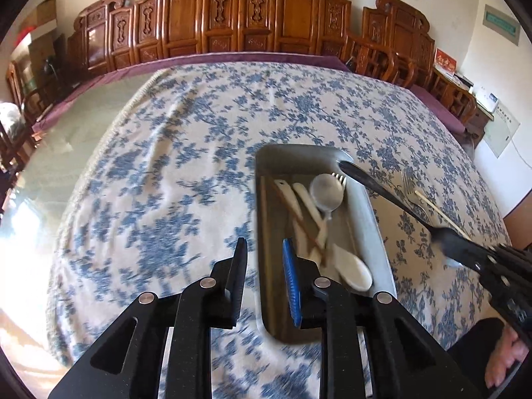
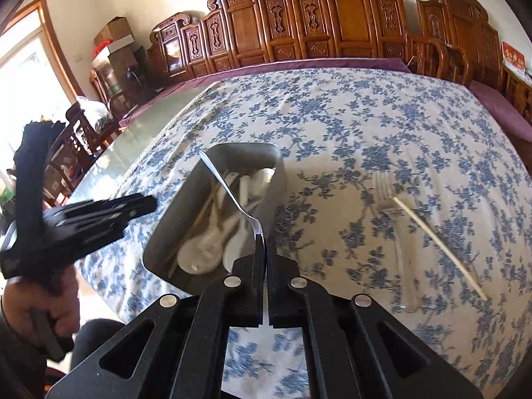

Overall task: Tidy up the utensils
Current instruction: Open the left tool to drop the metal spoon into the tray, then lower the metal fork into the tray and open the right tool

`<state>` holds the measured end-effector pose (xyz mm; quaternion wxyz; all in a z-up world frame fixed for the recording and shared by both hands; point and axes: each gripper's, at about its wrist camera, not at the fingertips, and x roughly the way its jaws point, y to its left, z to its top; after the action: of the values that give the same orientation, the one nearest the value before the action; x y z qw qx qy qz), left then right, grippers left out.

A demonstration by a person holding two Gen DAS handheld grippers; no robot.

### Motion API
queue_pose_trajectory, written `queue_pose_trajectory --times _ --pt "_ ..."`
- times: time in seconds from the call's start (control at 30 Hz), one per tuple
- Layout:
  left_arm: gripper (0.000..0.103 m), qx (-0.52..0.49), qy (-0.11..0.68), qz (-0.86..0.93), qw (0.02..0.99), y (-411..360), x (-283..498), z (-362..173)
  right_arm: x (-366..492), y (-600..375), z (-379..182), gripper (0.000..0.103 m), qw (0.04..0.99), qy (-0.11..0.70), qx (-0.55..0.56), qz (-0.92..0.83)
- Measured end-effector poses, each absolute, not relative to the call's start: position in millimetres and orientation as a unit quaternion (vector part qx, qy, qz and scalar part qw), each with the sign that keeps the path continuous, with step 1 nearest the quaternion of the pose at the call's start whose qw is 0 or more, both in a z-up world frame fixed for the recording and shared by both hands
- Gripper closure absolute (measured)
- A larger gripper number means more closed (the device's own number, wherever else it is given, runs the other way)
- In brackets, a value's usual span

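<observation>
The right claw (image 2: 266,252) is clamped shut on the handle end of a metal utensil (image 2: 232,196); its working end is hidden between the pads in the right wrist view, though the left wrist view suggests a spoon bowl at the grip. The utensil's long axis runs away from the claw, toward the far left of the desk (image 2: 332,116), and slants up so that its free tip hangs over the far left rim of the steel tray (image 2: 173,232). The tray lies straight ahead of this claw and slightly to its left, with its own long axis running from the near edge of the desk toward the far edge, so utensil and tray are not far from parallel. I judge the coming move to be a short one: lower and release so the utensil drops lengthwise among the white spoons (image 2: 206,249) and chopsticks (image 1: 299,222) already inside. The left claw (image 1: 266,276) stands partly open and empty, over the near left corner of the tray, one pad above the cloth and one above the tray floor. A clear fork (image 2: 395,229) and a single pale chopstick (image 2: 439,246) lie on the cloth to the right of the tray, nearer the right hand, both pointing roughly toward the far edge.
</observation>
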<state>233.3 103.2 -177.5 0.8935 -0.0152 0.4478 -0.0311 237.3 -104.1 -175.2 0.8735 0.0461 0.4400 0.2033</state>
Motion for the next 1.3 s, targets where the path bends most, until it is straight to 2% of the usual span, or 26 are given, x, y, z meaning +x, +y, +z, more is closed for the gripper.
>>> queue_pose_trajectory --times 0.27,0.67,0.77,0.83,1.03,1.23,1.3 --pt "0.082 -0.009 0.426 -0.027 0.904 125 204 -162 253 -64 -187 0.101 0.87 0.462 0.034 0.169" --pt "0.082 -0.007 0.425 -0.023 0.905 132 203 -162 282 -40 -209 0.101 0.862 0.491 0.059 0.109" --pt "0.082 -0.009 0.426 -0.024 0.904 132 204 -162 279 -36 -213 0.1 0.859 0.495 0.066 0.114" --pt "0.082 -0.008 0.426 -0.025 0.904 130 204 -162 277 -34 -213 0.097 0.858 0.493 0.071 0.126" --pt "0.082 -0.005 0.426 -0.027 0.904 128 203 -162 266 -33 -210 0.097 0.847 0.493 0.082 0.18" --pt "0.075 0.0 0.418 -0.035 0.908 118 199 -158 251 -49 -188 0.097 0.866 0.453 0.048 0.205" --pt "0.068 0.003 0.413 -0.038 0.91 114 197 -156 248 -64 -178 0.097 0.873 0.439 0.034 0.208"
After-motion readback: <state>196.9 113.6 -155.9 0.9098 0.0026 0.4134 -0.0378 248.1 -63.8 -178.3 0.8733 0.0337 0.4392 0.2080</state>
